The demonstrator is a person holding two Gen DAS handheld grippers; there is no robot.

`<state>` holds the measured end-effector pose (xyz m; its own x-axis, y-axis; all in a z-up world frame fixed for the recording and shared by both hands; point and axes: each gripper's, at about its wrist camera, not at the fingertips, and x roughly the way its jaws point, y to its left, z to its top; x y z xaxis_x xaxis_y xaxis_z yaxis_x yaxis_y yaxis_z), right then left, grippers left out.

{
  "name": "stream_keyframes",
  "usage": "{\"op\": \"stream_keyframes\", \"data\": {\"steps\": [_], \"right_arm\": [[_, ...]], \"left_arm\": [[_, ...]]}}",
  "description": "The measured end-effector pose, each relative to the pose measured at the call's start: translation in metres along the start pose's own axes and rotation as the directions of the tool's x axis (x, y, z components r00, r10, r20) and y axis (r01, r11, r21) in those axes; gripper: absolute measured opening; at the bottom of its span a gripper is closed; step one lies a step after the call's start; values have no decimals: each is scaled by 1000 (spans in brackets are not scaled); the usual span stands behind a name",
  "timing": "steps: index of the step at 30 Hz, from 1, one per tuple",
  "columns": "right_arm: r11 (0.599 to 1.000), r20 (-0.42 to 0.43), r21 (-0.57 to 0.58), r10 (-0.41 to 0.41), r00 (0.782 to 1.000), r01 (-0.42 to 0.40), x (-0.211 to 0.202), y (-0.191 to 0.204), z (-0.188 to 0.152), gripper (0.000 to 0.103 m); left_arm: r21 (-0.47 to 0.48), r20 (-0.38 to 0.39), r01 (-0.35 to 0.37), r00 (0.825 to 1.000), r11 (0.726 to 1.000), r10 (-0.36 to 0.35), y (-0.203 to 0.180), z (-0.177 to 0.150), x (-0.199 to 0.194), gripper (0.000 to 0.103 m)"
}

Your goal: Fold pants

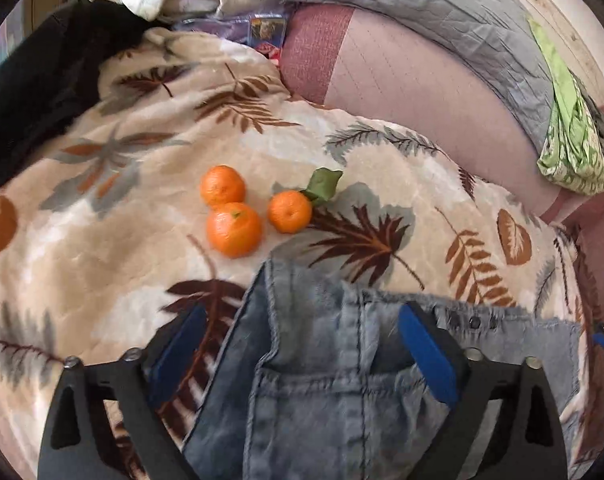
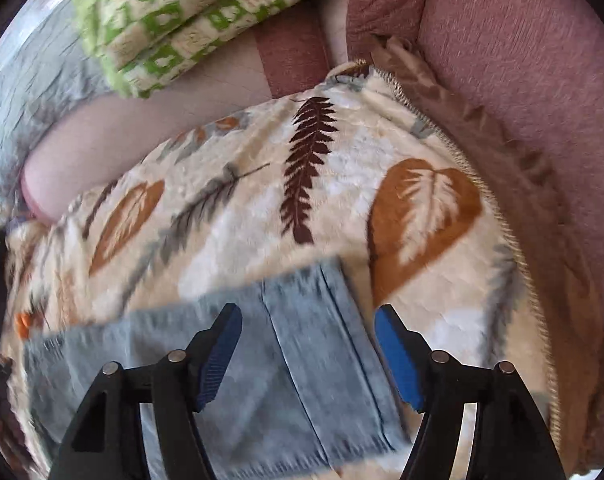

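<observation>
Light blue denim pants (image 1: 326,368) lie on a leaf-patterned blanket (image 1: 101,240). In the left wrist view my left gripper (image 1: 302,320) is open, its blue-padded fingers (image 1: 426,356) straddling the waistband and pocket area just above the cloth. In the right wrist view my right gripper (image 2: 308,322) is open over another part of the pants (image 2: 302,344), near a frayed edge and a seam, with the denim lying between the fingers. Neither gripper holds cloth.
Three mandarins (image 1: 233,224), one with a green leaf, lie on the blanket just beyond the pants. A grey quilted pillow (image 1: 422,12), a green patterned cloth (image 2: 181,12) and a dark garment (image 1: 41,80) lie around. Pink upholstery (image 2: 522,60) borders the blanket.
</observation>
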<state>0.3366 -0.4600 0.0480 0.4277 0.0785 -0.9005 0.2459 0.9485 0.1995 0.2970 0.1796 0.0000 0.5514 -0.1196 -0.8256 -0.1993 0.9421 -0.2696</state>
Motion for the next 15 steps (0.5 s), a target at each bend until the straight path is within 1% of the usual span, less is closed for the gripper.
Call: {"op": "stream_keyframes", "data": {"steps": [3, 4, 5, 6, 7, 8, 9, 10, 11, 13, 15], "right_arm": [[1000, -17, 10, 8, 1000, -7, 18, -8, 8, 72], [1000, -26, 9, 10, 1000, -10, 25, -11, 8, 72], [1000, -39, 5, 10, 999, -10, 30, -14, 7, 72], [1000, -52, 1, 11, 999, -11, 34, -17, 6, 72], [1000, -64, -1, 12, 998, -12, 39, -17, 6, 72], [1000, -64, -4, 13, 998, -13, 41, -19, 6, 72], [1000, -61, -7, 13, 998, -14, 41, -19, 6, 72], [1000, -57, -13, 8, 998, -9, 41, -19, 7, 72], [1000, -48, -19, 7, 999, -8, 40, -18, 9, 72], [1000, -54, -24, 2, 999, -4, 45, -17, 10, 72], [998, -96, -54, -22, 995, 17, 59, -12, 9, 71]], "left_arm": [[-22, -44, -12, 999, 1000, 11, 3, 8, 23, 87], [-33, -60, -9, 998, 999, 7, 4, 8, 30, 75], [-44, -81, -5, 997, 999, 2, 6, 9, 37, 59], [-42, -83, -18, 996, 999, 15, 6, 10, 41, 53], [-33, -82, -29, 996, 999, 26, 6, 11, 42, 41], [-27, -85, -37, 996, 999, 35, 6, 12, 44, 31], [-23, -88, -44, 995, 999, 42, 5, 14, 46, 26], [-25, -91, -53, 995, 998, 51, 6, 15, 47, 16], [-30, -93, -62, 994, 998, 59, 7, 16, 48, 11], [-43, -97, -66, 993, 997, 62, 10, 17, 51, 9], [-42, -96, -72, 993, 997, 68, 10, 17, 53, 8]]}}
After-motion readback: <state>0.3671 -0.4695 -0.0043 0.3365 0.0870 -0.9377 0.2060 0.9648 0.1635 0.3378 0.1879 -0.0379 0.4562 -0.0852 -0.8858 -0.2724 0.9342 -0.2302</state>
